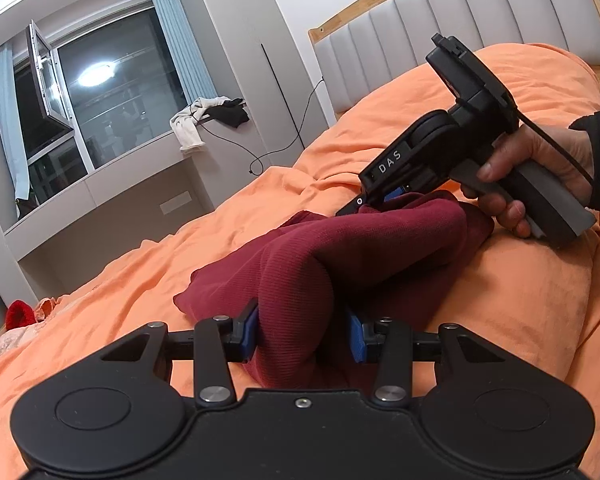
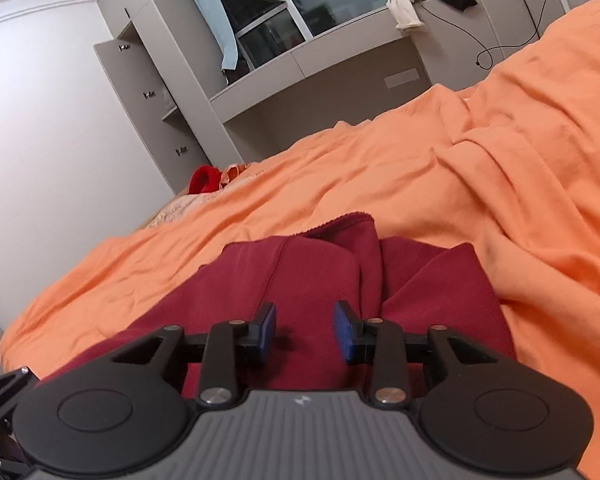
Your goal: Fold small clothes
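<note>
A dark red knit garment [image 1: 340,256] lies bunched on the orange bed cover [image 1: 500,300]. My left gripper [image 1: 302,334] has its blue pads on either side of a thick fold of the garment, which fills the gap between them. My right gripper [image 1: 384,198], held by a hand, reaches the garment's far end; there its fingertips are hidden by cloth. In the right wrist view the right gripper [image 2: 304,330] is open just over the red garment [image 2: 320,272], with no cloth pinched between the pads.
A padded grey headboard [image 1: 440,24] stands at the bed's far end. A red item [image 1: 18,314] and pale clothes lie near the bed's edge. A window ledge [image 1: 140,152] carries white and black clothes and a cable. An open cupboard door [image 2: 140,92] stands by the wall.
</note>
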`<state>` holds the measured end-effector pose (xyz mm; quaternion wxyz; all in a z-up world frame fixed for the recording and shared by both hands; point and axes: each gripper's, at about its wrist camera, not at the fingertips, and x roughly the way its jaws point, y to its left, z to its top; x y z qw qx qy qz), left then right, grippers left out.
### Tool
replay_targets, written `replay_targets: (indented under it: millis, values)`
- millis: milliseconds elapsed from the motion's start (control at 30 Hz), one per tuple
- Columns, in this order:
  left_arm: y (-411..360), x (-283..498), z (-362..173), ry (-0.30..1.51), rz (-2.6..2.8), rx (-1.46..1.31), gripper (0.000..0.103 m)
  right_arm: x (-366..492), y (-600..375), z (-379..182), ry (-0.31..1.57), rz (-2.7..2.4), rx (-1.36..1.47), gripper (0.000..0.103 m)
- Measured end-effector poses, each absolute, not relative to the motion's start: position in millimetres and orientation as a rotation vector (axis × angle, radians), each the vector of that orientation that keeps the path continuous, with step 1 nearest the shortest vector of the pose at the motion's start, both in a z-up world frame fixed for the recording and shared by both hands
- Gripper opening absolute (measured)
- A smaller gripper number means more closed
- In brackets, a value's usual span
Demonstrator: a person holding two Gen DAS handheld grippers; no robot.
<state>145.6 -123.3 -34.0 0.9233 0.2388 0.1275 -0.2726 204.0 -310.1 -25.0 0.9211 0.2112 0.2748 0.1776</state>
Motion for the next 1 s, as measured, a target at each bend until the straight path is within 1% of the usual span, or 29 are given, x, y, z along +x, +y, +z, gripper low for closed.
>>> replay_targets:
  millis: [100,233,333,367,433,467,500,567,667,767,867,967,1000]
  values:
    - [-124.8,145.9,-32.9,0.265,-0.558,0.481,0.046,203.4,-316.1,-23.9,0.564,0.347,0.453,0.035]
    - [-124.1,145.7,-34.1,0.266,-0.556,0.475,0.046,205.0,-322.6,-25.7,0.566,0.343,0.481,0.035]
    - [-123.5,146.0,-35.1,0.266,-0.553,0.475,0.046,205.4,-322.4,-24.6,0.56,0.341,0.482,0.037]
    - [-123.4,145.9,-35.4,0.266,-0.552,0.474,0.046,205.4,-323.2,-25.1,0.556,0.339,0.485,0.04]
    - [-123.5,146.1,-35.5,0.267,-0.55,0.472,0.046,204.4,-326.3,-24.7,0.546,0.323,0.493,0.048]
    - [-123.9,146.2,-35.6,0.267,-0.549,0.47,0.046,204.3,-328.1,-24.7,0.545,0.312,0.496,0.056]
    - [-124.1,146.3,-35.6,0.268,-0.549,0.469,0.046,204.9,-329.7,-25.4,0.546,0.308,0.502,0.057]
    - [-124.5,146.6,-35.9,0.267,-0.548,0.471,0.046,207.8,-331.7,-27.8,0.557,0.32,0.521,0.057]
    - [-123.8,146.6,-36.0,0.267,-0.548,0.47,0.046,209.9,-326.7,-29.8,0.573,0.337,0.504,0.052]
    - [-124.2,146.9,-36.0,0.268,-0.545,0.467,0.046,206.9,-321.4,-24.8,0.56,0.358,0.462,0.038]
    - [-125.1,146.9,-36.3,0.269,-0.543,0.465,0.046,204.6,-320.2,-21.9,0.551,0.374,0.441,0.038]
    - [-125.0,146.9,-36.4,0.268,-0.543,0.466,0.046,209.6,-324.5,-29.3,0.589,0.367,0.481,0.042]
    - [-124.9,146.7,-36.3,0.268,-0.543,0.466,0.046,210.1,-327.2,-31.4,0.594,0.362,0.5,0.042]
